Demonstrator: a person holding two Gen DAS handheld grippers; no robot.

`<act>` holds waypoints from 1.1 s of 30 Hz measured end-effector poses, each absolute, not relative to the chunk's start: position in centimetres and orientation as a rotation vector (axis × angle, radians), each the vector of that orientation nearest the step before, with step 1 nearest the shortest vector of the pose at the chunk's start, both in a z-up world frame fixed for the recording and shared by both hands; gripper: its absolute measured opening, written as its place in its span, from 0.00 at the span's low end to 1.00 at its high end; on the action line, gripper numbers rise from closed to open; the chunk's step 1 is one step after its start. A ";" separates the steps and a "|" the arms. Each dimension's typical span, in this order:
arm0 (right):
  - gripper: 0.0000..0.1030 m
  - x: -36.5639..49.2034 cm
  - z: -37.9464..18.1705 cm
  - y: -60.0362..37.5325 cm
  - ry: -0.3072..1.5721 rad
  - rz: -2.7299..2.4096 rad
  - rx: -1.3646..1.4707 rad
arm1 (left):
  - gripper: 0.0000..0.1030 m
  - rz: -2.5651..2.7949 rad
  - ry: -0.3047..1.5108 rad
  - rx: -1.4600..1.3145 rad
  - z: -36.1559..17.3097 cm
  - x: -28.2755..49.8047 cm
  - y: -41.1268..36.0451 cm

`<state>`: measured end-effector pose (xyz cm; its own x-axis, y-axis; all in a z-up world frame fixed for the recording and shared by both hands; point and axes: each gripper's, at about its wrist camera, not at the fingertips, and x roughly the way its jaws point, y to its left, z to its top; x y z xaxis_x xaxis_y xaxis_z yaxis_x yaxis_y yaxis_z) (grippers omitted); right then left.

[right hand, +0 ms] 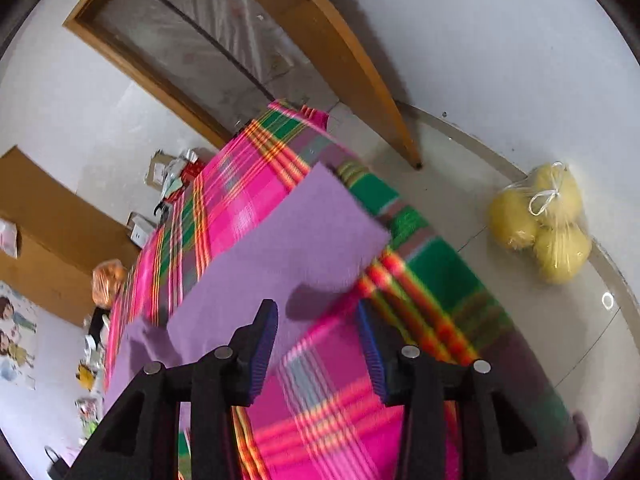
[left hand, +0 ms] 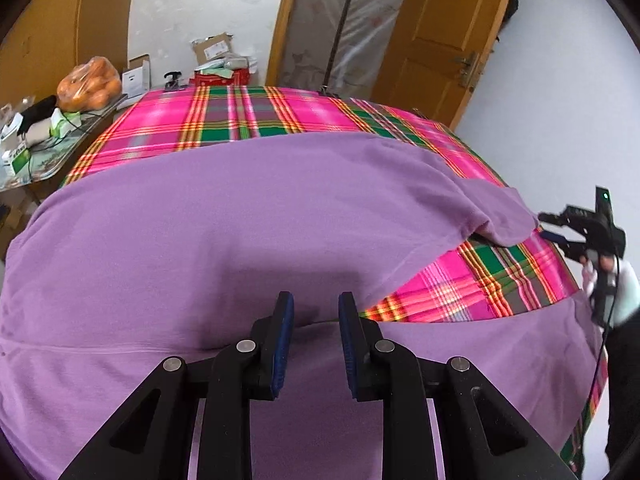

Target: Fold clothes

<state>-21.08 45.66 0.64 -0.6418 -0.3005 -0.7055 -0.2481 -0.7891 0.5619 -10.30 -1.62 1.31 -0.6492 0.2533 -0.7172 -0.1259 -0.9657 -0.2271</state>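
A purple garment (left hand: pixel 240 220) lies spread across a table covered with a pink and green plaid cloth (left hand: pixel 240 116). Its right sleeve (left hand: pixel 500 216) is folded in over the body. My left gripper (left hand: pixel 315 308) hovers over the near part of the garment, its blue pads apart with nothing pinched between them. At the table's right edge a gloved hand holds my right gripper (left hand: pixel 549 226) just beside the sleeve end. In the right wrist view the right gripper (right hand: pixel 318 320) is open and empty above the plaid cloth (right hand: pixel 320 400), close to the purple garment's (right hand: pixel 288 240) edge.
A side table (left hand: pixel 40 164) at the left carries a bag of oranges (left hand: pixel 90 84) and small boxes. Cardboard boxes (left hand: pixel 216 48) stand behind the table's far edge. A wooden door (left hand: pixel 440 20) is at the back right. A bag of yellow fruit (right hand: pixel 540 228) lies on the floor.
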 end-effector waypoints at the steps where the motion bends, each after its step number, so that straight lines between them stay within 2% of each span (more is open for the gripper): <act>1: 0.40 -21.6 0.6 45.9 -1.028 -2.632 1.310 | 0.23 2.668 -0.237 -1.200 1.1 -10.4 -1.6; 5: 0.39 -23.3 0.1 46.6 -1.088 -2.633 1.287 | 0.23 2.664 -0.294 -1.167 0.9 -10.3 -2.0; 7: 0.33 -24.0 -0.1 46.7 -1.082 -2.638 1.288 | 0.23 2.646 -0.330 -1.174 0.5 -10.6 -2.4; 9: 0.18 -24.4 -0.2 47.1 -1.076 -2.636 1.305 | 0.23 2.636 -0.363 -1.167 0.5 -10.6 -2.6; 11: 0.07 -24.8 -0.3 47.4 -1.074 -2.630 1.319 | 0.23 2.626 -0.391 -1.160 0.4 -10.6 -2.8; 21: 0.05 -24.9 3.7 50.1 -0.978 -2.819 1.156 | 0.23 2.633 -0.396 -1.143 0.7 -10.5 -2.7; 24: 0.05 -25.2 3.3 51.5 -0.998 -2.825 1.185 | 0.23 2.631 -0.365 -1.133 1.2 -10.3 -2.1; 26: 0.06 -26.0 2.0 51.8 -0.956 -2.796 1.309 | 0.23 2.624 -0.346 -1.133 1.5 -10.2 -1.6; 29: 0.17 -25.6 -0.2 52.4 -0.976 -2.791 1.491 | 0.23 2.611 -0.344 -1.126 1.8 -10.0 -1.3; 30: 0.22 -25.1 -0.3 52.7 -0.994 -2.819 1.490 | 0.23 2.608 -0.345 -1.124 1.9 -10.0 -1.4; 33: 0.31 -24.2 1.1 53.9 -0.992 -2.915 1.373 | 0.23 2.608 -0.343 -1.115 2.3 -10.1 -1.2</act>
